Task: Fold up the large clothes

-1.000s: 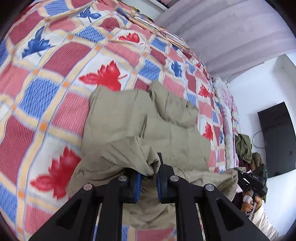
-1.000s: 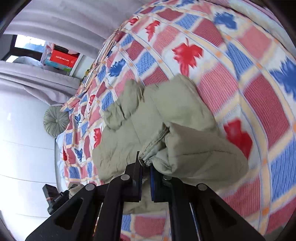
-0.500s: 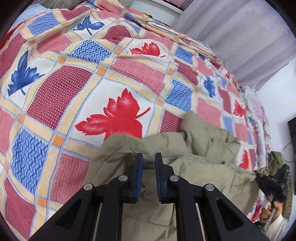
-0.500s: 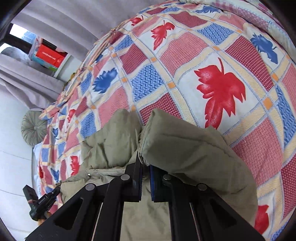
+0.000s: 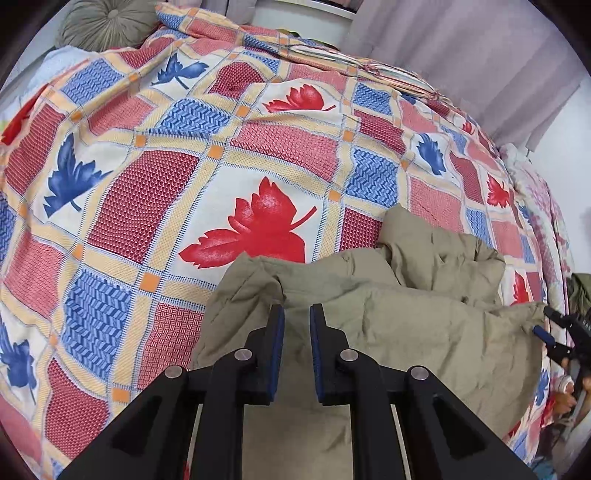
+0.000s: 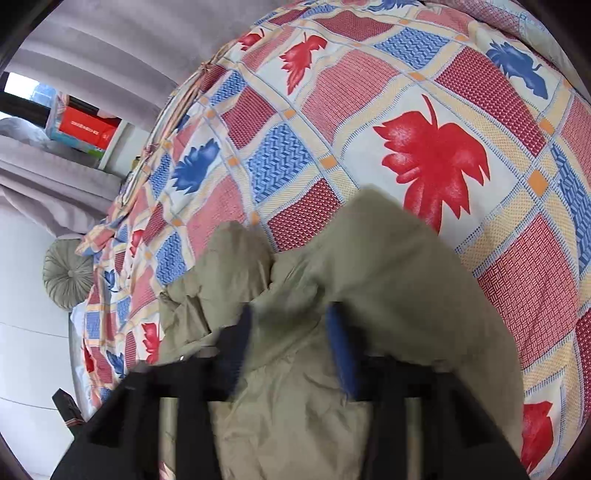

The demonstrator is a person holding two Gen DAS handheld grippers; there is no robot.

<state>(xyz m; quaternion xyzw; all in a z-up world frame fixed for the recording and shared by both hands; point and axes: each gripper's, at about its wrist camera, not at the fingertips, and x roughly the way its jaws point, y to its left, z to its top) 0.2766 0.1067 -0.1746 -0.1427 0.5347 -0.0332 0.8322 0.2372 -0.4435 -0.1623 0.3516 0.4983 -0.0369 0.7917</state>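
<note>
A khaki padded garment (image 5: 424,314) lies bunched on the patterned bedspread (image 5: 147,192). My left gripper (image 5: 296,310) points down at its near left edge. Its blue pads stand a narrow gap apart with a fold of the fabric between them, and it looks shut on that fold. In the right wrist view the same garment (image 6: 388,266) fills the lower middle. My right gripper (image 6: 290,314) is blurred and its jaws are opening wide; the cloth lies under and between them, and the pads do not press on it. That gripper also shows as a black shape, the right gripper (image 5: 561,332), at the garment's far right end.
The bedspread (image 6: 424,92) with red and blue leaves stretches beyond the garment. A round green cushion (image 5: 103,22) sits at the bed's far end. Grey curtains (image 5: 461,48) hang behind. A red box (image 6: 86,125) rests on the window ledge. A hand (image 5: 565,395) shows past the bed's right edge.
Both grippers swept forward and down over the bed, bringing the garment's lifted edge onto the rest of it. The right jaws, shut on fabric before, now stand wide apart.
</note>
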